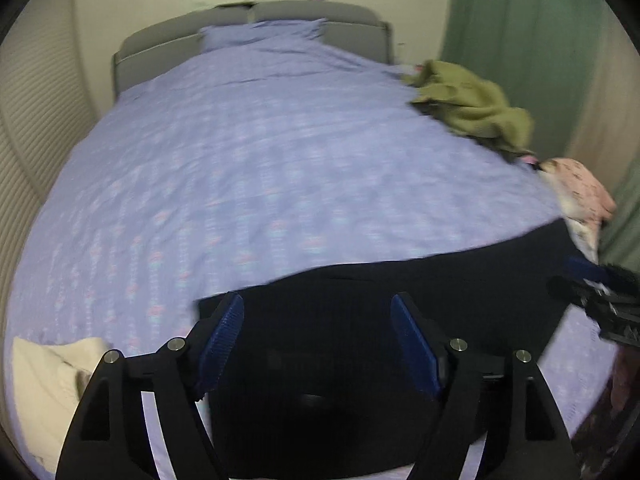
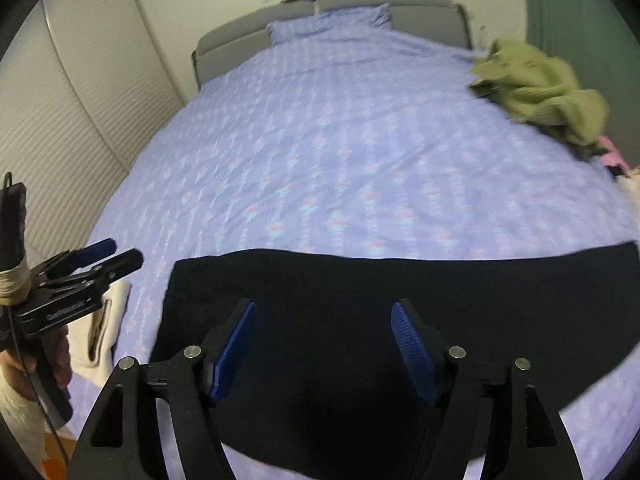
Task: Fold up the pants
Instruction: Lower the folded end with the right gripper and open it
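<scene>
— Where are the black fabric pants [image 2: 360, 312]?

— Flat on the bed's lilac patterned cover [image 1: 260, 168], near its foot.

— And the grippers?

— The left hand-held gripper [image 1: 318, 344] and right hand-held gripper [image 2: 324, 348] both hover above the pants, blue pads spread apart, nothing gripped.

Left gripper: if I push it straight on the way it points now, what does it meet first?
Most likely the black pants spread on the bed. The left gripper is open, nothing between its fingers, angled down at the dark cloth; the gap above it is unclear.
</scene>
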Available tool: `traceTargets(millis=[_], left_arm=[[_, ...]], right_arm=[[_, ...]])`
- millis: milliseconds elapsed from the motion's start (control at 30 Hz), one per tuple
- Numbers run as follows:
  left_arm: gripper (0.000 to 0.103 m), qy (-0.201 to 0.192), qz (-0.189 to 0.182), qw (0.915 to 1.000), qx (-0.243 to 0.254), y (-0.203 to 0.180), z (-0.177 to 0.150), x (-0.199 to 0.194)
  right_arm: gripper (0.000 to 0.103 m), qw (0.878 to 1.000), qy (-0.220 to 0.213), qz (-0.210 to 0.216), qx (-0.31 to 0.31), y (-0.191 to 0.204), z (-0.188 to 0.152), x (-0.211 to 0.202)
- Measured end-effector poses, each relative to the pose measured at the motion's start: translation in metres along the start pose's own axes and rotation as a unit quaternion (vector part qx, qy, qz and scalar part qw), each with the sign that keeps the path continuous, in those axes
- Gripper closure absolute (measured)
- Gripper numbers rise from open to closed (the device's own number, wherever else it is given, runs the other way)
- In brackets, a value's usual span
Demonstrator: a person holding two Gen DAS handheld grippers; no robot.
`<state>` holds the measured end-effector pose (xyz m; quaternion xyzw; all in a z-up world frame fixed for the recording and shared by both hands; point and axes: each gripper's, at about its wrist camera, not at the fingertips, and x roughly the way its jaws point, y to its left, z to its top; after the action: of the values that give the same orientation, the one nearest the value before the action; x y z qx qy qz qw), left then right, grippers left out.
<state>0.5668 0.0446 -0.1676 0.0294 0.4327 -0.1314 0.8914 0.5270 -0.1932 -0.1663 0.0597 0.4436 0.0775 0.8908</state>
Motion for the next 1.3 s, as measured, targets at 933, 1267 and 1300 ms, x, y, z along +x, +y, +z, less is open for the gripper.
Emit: traceTargets(millis=[933,1267,1300], left_arm=[[0.019,0.055,0.0,0.9985,-0.005,-0.475,0.081,0.134],[0.019,0.095,-0.002,0.9951,0.029,-0.528,0.087,0.228],[0.019,0.1,0.001,0.9947,0.025,-0.527,0.087,0.233]], right_arm=[[0.032,0.999,-0.005,-0.031,0.029,-0.513,0.036,-0.04],[0.042,0.997,0.072,-0.01,0.036,-0.595,0.038,0.081],[0.042,0.996,0.075,-0.016,0.037,-0.597,0.037,0.088]])
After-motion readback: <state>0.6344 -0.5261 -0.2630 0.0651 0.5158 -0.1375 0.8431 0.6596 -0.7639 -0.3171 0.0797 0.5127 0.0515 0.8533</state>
